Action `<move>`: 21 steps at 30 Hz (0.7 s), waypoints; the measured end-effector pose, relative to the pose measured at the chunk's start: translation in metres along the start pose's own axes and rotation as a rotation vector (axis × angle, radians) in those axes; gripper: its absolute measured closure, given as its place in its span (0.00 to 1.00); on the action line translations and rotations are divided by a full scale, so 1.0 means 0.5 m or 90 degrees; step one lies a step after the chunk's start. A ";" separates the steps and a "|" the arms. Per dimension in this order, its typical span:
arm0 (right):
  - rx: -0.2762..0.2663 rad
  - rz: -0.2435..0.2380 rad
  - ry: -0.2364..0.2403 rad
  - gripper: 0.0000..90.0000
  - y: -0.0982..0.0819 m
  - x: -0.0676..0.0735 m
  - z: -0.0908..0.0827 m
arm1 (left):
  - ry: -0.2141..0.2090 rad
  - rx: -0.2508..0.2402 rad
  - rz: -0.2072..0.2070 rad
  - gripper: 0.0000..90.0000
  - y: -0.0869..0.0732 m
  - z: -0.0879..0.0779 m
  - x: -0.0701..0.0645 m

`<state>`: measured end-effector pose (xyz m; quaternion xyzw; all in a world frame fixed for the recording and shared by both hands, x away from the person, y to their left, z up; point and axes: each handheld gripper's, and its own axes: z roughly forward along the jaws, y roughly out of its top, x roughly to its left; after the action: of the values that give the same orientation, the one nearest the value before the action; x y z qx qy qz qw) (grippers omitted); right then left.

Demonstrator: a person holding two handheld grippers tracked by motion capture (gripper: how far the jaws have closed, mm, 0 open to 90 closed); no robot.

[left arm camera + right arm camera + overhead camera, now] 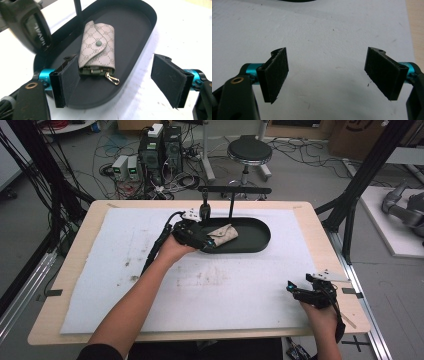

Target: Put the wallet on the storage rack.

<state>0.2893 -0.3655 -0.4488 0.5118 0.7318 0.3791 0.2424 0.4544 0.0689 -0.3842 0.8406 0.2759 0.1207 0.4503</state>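
Nearby, black stand post (78, 10) rises behind key pouch (98, 47) in tray (140, 32).

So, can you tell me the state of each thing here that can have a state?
Pouch: flap snapped shut, lying flat in the tray, gold clip sticking out at the end nearer the gripper.
Tray: upright on the mat, holding the pouch.
Left gripper: open, jaws wide, over the tray's near end, not gripping the pouch.
Right gripper: open, nothing between the jaws, over the white mat.
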 end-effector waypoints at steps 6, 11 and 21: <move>0.005 -0.011 0.009 0.22 0.012 0.006 0.019 | 0.001 -0.014 -0.003 0.26 -0.020 -0.041 -0.003; 0.006 -0.017 0.015 0.22 0.022 0.013 0.032 | 0.007 -0.024 -0.007 0.26 -0.048 -0.077 -0.003; 0.008 -0.037 0.027 0.22 0.039 0.031 0.054 | 0.032 -0.061 -0.020 0.26 -0.132 -0.160 -0.030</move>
<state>0.3149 -0.3390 -0.4490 0.4839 0.7536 0.3782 0.2343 0.3827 0.1448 -0.3929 0.8103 0.2942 0.1482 0.4847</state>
